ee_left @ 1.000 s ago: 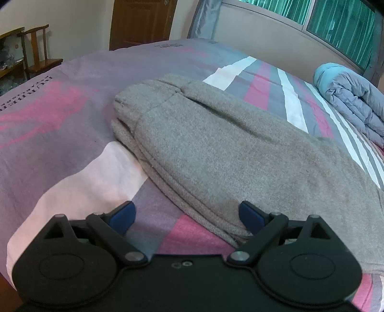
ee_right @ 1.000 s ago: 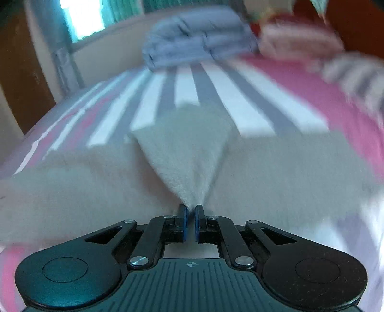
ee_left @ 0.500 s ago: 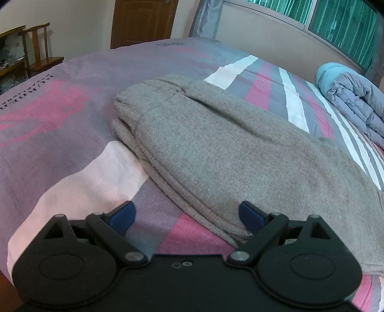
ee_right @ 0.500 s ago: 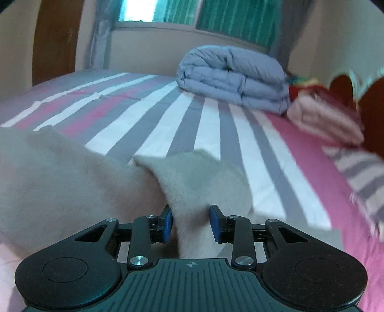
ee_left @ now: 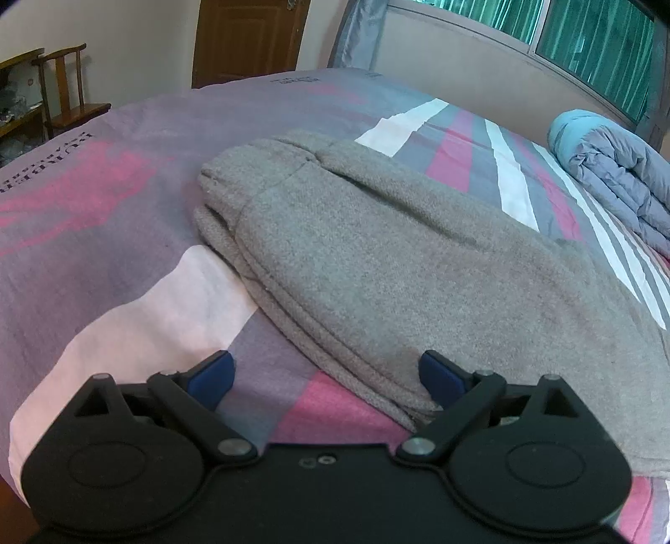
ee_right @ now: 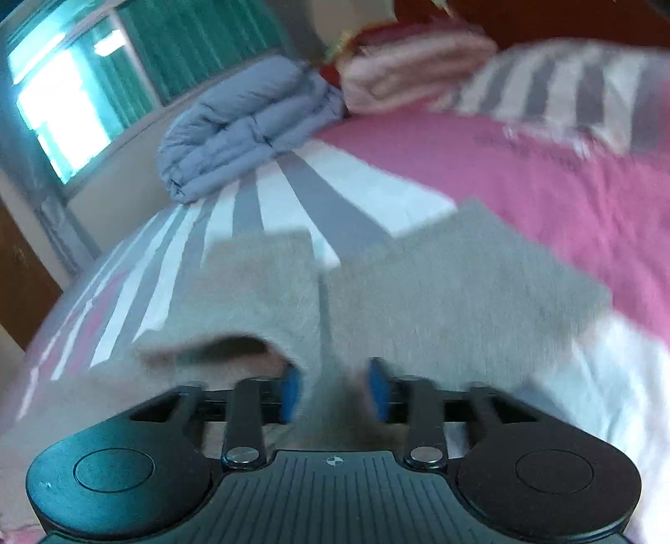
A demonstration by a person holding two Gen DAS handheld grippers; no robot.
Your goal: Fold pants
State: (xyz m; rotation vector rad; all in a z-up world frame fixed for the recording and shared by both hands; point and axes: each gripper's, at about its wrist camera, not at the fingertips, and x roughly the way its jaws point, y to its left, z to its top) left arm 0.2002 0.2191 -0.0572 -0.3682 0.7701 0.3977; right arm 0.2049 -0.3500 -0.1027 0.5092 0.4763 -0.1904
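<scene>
Grey knit pants (ee_left: 377,259) lie folded lengthwise on the striped bed, waistband at the far left. My left gripper (ee_left: 324,376) is open and low over the bed, its right fingertip (ee_left: 439,374) at the near folded edge of the pants. In the blurred right wrist view, the pants (ee_right: 439,284) spread ahead, with two leg ends at the far side. My right gripper (ee_right: 335,389) is open, with grey fabric lying between its blue pads.
A folded blue-grey duvet (ee_left: 611,167) lies at the far right of the bed and shows in the right wrist view (ee_right: 247,125) beside pink bedding (ee_right: 410,67). A wooden chair (ee_left: 67,92) and door (ee_left: 247,37) stand beyond the bed.
My right gripper went from shut on a pinch of pants fabric to open, and the raised fabric dropped flat. The right view swung. My left gripper stayed open and nearly still.
</scene>
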